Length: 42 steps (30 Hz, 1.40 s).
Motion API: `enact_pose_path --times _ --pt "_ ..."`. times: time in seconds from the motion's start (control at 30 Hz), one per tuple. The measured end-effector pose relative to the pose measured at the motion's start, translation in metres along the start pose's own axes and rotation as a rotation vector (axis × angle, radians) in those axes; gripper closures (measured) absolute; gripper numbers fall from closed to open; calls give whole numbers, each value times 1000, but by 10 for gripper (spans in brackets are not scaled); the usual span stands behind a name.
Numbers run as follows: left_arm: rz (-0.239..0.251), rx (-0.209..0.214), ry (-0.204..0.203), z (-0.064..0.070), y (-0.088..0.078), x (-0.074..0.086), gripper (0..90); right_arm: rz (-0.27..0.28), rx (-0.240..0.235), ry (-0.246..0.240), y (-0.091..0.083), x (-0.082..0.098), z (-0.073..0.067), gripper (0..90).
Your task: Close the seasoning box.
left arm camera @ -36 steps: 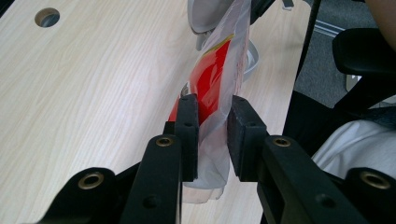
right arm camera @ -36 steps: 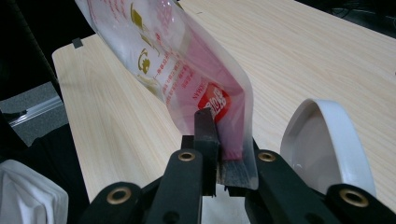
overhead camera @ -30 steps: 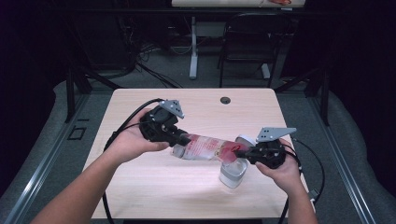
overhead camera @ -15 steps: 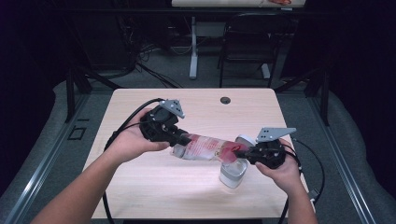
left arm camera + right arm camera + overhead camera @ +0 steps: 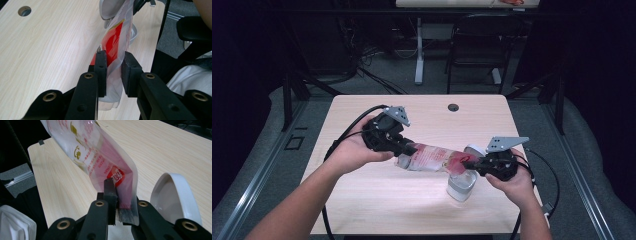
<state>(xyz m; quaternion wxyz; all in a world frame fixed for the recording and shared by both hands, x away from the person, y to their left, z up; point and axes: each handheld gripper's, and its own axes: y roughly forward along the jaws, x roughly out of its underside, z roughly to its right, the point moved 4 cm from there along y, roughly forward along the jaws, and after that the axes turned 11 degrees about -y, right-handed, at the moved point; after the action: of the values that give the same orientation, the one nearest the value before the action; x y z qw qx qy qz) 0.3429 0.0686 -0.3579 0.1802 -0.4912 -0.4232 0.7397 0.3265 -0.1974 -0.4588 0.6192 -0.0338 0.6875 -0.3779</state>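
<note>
Nothing is shifting since a second ago — the left gripper (image 5: 404,147) and right gripper (image 5: 472,164) are both staying clamped on the red-printed plastic pouch (image 5: 432,157), stretched above the white lidded bin (image 5: 461,186) — likely pausing mid-pour.

Table (image 5: 377,200) evenly lit from above; surrounding room dark. High view soft, slightly grainy. Gripper views sharp nearby, blurred farther off.

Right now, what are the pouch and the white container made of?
Pouch: likely thin clear plastic film, glossy, printed red; it creases between the left gripper pads.
White container: probably hard plastic or ceramic, can't tell which; smooth rigid rim.
Table: light wood-grain laminate, matte.
</note>
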Motion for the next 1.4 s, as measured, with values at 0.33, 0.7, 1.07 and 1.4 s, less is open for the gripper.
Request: enact_pose_path --times 0.33,0.7,1.07,1.4 --pt "-3 0 2 -1 0 0 778 0 -2 1 0 0 0 865" --pt "-2 -6 5 -1 0 -2 793 2 -4 1 0 0 0 865" --pt "0 -7 10 1 -2 -4 794 3 -5 0 -1 -1 -1 865" --pt "8 -5 10 0 -4 -4 796 10 -13 -8 -2 -2 -2 880"
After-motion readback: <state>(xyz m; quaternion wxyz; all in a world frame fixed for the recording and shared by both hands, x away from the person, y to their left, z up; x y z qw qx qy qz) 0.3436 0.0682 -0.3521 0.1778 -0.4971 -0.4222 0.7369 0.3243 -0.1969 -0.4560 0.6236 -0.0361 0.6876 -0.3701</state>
